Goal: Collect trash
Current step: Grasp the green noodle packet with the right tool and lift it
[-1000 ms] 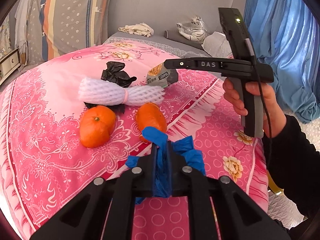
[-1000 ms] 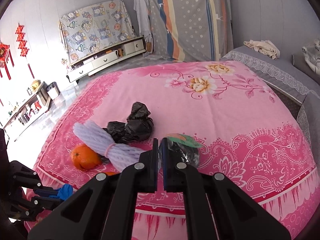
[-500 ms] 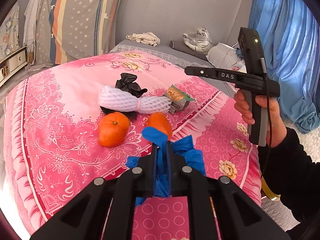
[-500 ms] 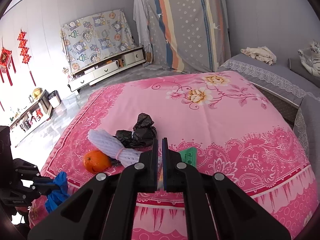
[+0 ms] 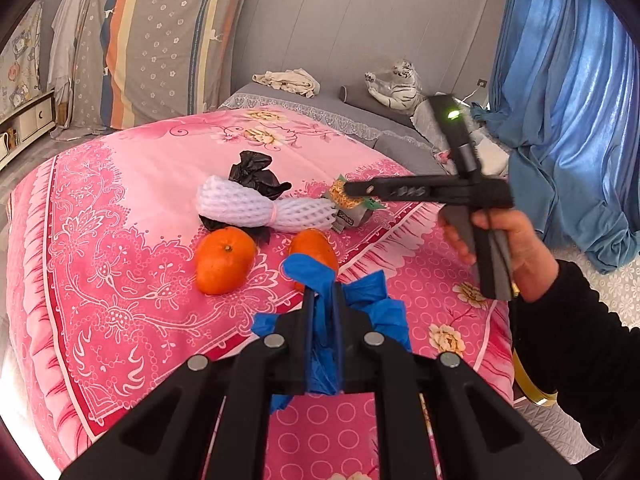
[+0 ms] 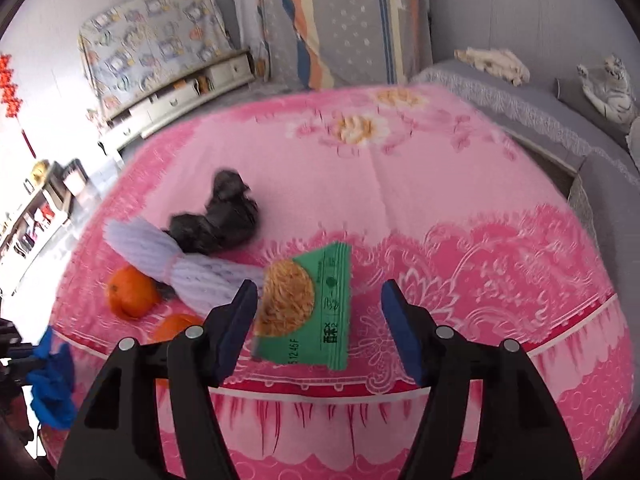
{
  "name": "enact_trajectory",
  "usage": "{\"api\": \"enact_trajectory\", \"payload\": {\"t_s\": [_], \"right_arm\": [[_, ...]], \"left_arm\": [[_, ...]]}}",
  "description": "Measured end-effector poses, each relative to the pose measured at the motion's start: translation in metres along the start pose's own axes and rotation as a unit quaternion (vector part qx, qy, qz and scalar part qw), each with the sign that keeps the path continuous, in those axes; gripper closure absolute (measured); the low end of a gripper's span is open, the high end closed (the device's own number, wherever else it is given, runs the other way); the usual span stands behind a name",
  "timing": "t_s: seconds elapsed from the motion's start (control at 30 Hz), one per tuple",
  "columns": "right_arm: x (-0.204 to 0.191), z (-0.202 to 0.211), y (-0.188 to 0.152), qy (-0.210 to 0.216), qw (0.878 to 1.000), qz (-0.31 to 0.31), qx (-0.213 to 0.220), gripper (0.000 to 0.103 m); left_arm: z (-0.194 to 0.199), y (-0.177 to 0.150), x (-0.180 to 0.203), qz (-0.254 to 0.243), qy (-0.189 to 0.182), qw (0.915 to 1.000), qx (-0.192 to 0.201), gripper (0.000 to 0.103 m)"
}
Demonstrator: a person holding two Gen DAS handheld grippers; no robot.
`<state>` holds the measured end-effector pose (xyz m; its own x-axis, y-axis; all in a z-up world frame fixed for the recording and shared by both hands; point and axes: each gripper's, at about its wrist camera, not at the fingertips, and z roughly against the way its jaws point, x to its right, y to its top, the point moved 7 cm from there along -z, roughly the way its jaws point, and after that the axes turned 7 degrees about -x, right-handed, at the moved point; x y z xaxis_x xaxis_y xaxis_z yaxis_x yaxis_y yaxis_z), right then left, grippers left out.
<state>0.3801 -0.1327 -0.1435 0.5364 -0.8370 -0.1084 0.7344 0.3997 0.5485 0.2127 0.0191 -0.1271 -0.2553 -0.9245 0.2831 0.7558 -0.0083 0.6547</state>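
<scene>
Left wrist view, left claw [image 5: 323,312]: clamped together on a blue bag [image 5: 376,312].
Left wrist view, bed [image 5: 120,208]: two oranges [image 5: 225,260] near; behind them a white foam net [image 5: 264,210] and a black bag [image 5: 256,172].
Left wrist view, right claw [image 5: 352,189]: held by a hand [image 5: 516,248] on the right, its tip over the snack wrapper [image 5: 352,210].
Right wrist view, right claw [image 6: 320,312]: opening, fingers apart; the green snack wrapper [image 6: 316,312] lies between them on the bed, no pad pressing it.
Right wrist view, far left: blue bag [image 6: 52,384] at the picture's edge.
</scene>
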Motion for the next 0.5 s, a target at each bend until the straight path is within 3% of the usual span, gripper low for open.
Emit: {"api": "enact_trajectory", "payload": {"t_s": [0.07, 0.1, 0.17, 0.37, 0.5], "right_arm": [[-0.003, -0.011, -0.003, 0.007, 1.0, 0.001, -0.014, 0.047], [-0.005, -0.015, -0.004, 0.013, 1.0, 0.0, -0.019, 0.06], [-0.006, -0.015, -0.005, 0.01, 1.0, -0.002, -0.017, 0.074], [-0.002, 0.012, -0.005, 0.012, 1.0, -0.012, 0.013, 0.079], [0.0, 0.06, -0.012, 0.021, 0.998, -0.018, 0.058, 0.08]], "left_arm": [[0.001, 0.0, 0.0, 0.0, 0.001, 1.0, 0.001, 0.095], [0.002, 0.001, 0.0, -0.001, 0.003, 1.0, 0.002, 0.095], [0.005, 0.001, 0.001, -0.003, 0.008, 0.9999, 0.006, 0.095], [0.017, 0.007, 0.007, -0.007, 0.019, 0.9996, 0.02, 0.095], [0.026, 0.014, 0.024, -0.016, 0.02, 0.9992, 0.031, 0.095]]}}
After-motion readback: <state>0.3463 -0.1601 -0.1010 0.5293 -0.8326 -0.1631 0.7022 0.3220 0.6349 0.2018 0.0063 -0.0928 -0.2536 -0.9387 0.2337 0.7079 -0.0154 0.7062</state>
